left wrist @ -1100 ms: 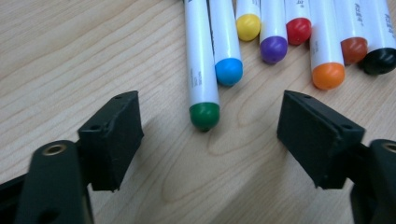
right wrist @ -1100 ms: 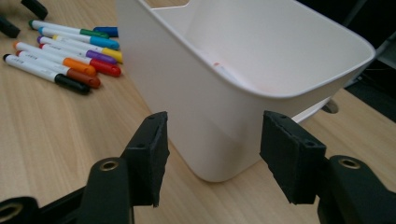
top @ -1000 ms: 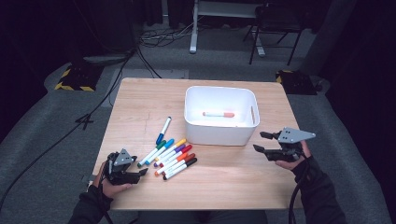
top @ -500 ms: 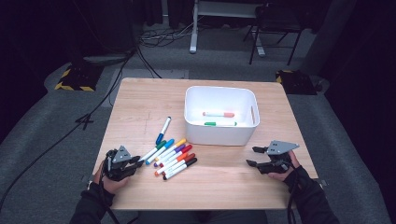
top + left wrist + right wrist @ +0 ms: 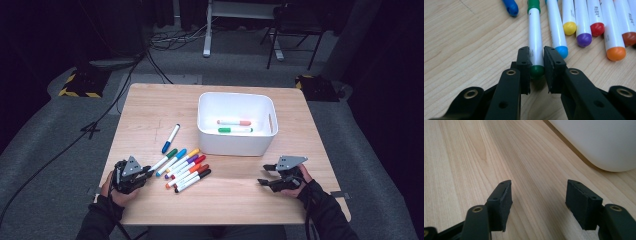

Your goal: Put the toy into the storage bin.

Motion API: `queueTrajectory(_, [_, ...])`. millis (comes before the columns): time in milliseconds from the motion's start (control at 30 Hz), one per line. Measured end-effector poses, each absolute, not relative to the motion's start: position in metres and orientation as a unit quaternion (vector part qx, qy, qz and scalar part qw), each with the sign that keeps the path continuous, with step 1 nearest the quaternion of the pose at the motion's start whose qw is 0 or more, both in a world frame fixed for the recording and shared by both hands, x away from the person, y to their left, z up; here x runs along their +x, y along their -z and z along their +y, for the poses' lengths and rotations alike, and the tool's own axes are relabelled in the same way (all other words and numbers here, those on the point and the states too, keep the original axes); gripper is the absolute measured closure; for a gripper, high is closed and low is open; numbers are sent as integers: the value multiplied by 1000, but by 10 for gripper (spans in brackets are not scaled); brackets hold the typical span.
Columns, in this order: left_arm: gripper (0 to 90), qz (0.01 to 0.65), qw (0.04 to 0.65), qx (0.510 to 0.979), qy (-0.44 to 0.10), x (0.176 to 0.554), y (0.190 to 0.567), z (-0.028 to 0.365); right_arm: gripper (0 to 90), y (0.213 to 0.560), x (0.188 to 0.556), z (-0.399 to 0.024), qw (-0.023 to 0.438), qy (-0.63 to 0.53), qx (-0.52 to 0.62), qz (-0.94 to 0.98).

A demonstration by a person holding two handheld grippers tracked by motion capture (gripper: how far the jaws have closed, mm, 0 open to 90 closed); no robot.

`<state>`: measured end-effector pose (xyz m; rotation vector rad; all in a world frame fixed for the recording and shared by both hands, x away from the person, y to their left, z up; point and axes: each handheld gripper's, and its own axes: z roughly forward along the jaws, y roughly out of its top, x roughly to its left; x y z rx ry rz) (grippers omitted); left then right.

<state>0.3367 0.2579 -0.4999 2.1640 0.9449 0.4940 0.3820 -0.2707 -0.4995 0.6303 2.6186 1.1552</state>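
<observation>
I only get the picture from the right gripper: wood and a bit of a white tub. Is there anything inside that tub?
Observer: Yes, the white tub holds two markers, an orange-capped one and a green one.
Operator: What's the other hand doing?
Observer: The left gripper is shut on a green marker, near its end.
Operator: Are more markers waiting?
Observer: Yes, a row of them lies on the table beside it.

Bright lit table [image 5: 150, 107], dark surroundings, soft shadows, sharp close-ups
</observation>
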Motion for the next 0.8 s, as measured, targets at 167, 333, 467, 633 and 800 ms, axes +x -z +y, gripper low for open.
queueTrajectory(167, [756,367,367,832,-195,336,499,259,381,501,383,-272,102,-396,214,887])
queueTrajectory(333, [756,368,382,824,-198,335,496,263,378,501,384,-273,97,-400,219,885])
queueTrajectory(467, [757,364,392,820,-201,334,491,265,379,502,385,-274,99,-402,214,885])
queueTrajectory(633, [757,358,405,815,-209,333,483,265,377,503,385,-274,97,-406,215,883])
queueTrajectory(800, [757,352,418,808,-220,332,474,264,377,503,385,-274,97,-406,215,883])
